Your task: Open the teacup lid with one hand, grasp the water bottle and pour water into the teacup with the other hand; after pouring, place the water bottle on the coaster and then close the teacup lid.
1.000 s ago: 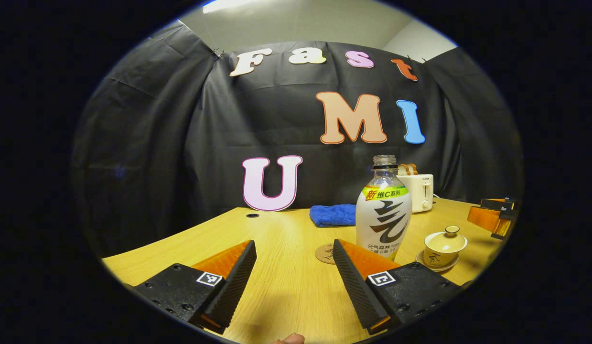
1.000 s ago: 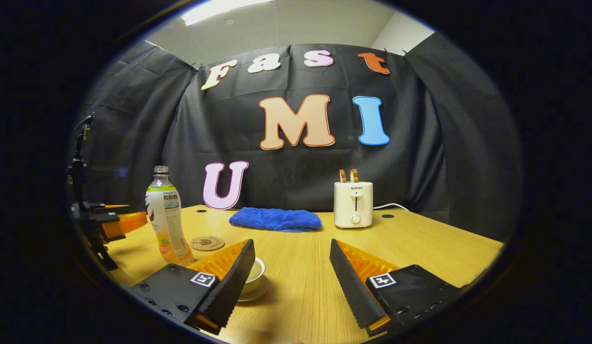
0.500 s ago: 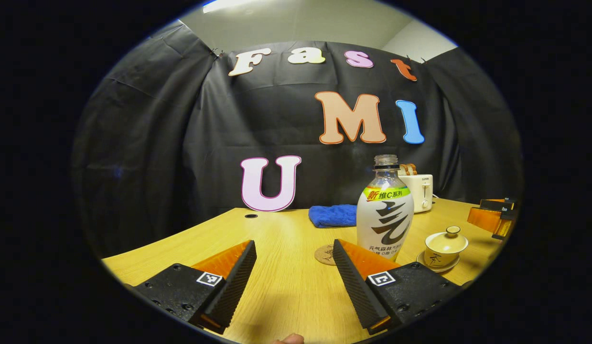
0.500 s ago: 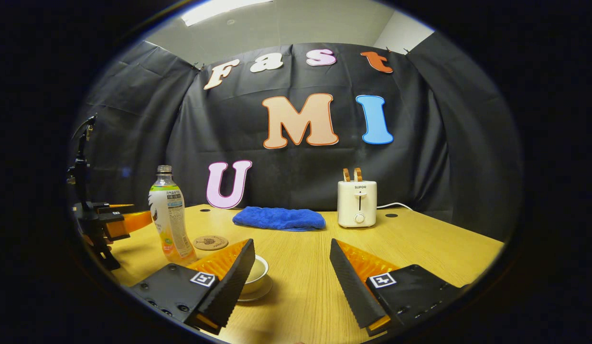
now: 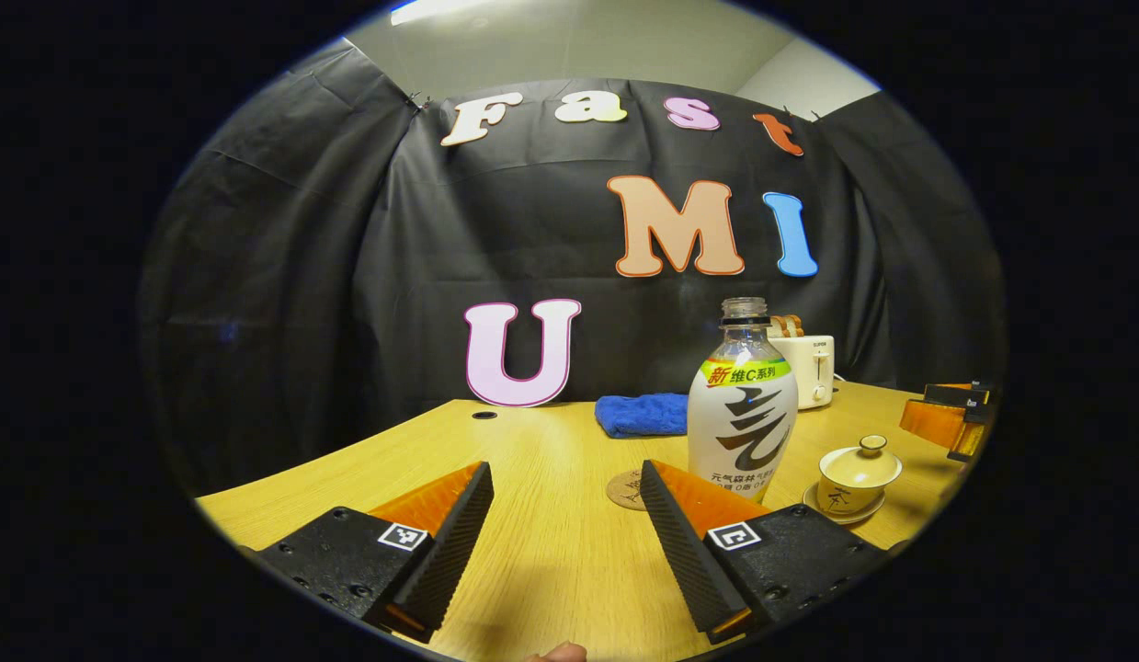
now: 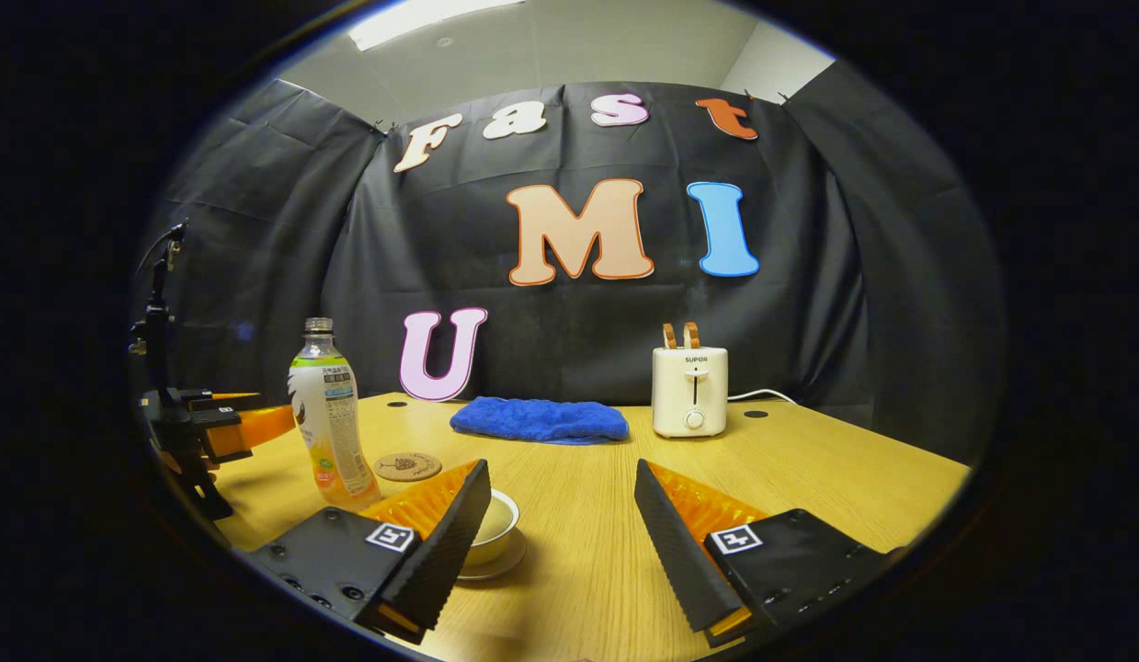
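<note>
An uncapped water bottle point(image 5: 742, 405) with a white label stands upright on the wooden table point(image 5: 551, 552), just beyond my right finger in the left gripper view. A round coaster point(image 5: 627, 489) lies to its left, and a lidded teacup point(image 5: 857, 473) on a saucer sits to its right. My left gripper point(image 5: 564, 473) is open and holds nothing, short of the bottle. In the right gripper view my right gripper point(image 6: 562, 471) is open; the teacup point(image 6: 492, 524) sits half hidden behind its left finger. The bottle point(image 6: 330, 423) and coaster point(image 6: 407, 466) lie further left, beside the left gripper point(image 6: 215, 428).
A blue cloth point(image 6: 539, 419) lies folded at the back of the table point(image 6: 808, 469), and a white toaster point(image 6: 688, 391) with a cable stands to its right. The other gripper point(image 5: 946, 418) shows at the right edge of the left gripper view.
The right gripper view has drifted a little, so bottle, cloth and toaster sit slightly further right. The left gripper has barely moved. Both grippers stay open.
</note>
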A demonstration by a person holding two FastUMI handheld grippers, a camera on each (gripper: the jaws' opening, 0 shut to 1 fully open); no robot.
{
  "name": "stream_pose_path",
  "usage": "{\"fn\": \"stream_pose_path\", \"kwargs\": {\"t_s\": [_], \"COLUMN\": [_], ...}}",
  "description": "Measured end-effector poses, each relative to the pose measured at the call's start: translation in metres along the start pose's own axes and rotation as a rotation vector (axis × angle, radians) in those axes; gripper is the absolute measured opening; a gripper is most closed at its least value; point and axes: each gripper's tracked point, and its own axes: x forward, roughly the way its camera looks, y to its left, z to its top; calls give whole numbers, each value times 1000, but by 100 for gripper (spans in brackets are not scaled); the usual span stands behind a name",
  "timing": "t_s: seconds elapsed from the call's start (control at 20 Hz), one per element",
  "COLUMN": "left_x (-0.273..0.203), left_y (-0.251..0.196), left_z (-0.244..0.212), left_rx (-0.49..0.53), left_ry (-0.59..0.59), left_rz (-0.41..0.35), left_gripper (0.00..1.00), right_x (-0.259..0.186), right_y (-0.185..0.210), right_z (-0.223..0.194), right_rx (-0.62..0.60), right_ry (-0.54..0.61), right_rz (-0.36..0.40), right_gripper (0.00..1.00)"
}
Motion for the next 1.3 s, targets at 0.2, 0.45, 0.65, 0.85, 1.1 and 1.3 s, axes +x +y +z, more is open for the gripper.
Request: {"fn": "stream_pose_path", "kwargs": {"t_s": [0.2,0.45,0.65,0.85,1.1,1.3], "left_x": [1,0,0,0,1,1], "left_y": [0,0,1,0,-1,-1], "left_z": [0,-1,0,-1,-1,-1], "left_rx": [0,-1,-1,-1,-2,-2], "left_ry": [0,0,0,0,0,1], "left_rz": [0,0,0,0,-3,-3], "left_gripper": [94,94,94,94,94,94], "right_x": [0,1,2,3,5,9], "right_y": [-2,-1,3,10,20,38], "right_z": [0,0,-1,-4,9,10], "right_rx": [0,0,0,6,-5,-33], "right_ry": [-1,0,2,23,2,17], "right_rz": [-4,-4,16,38,65,109], "right_gripper": [95,96,95,95,95,100]}}
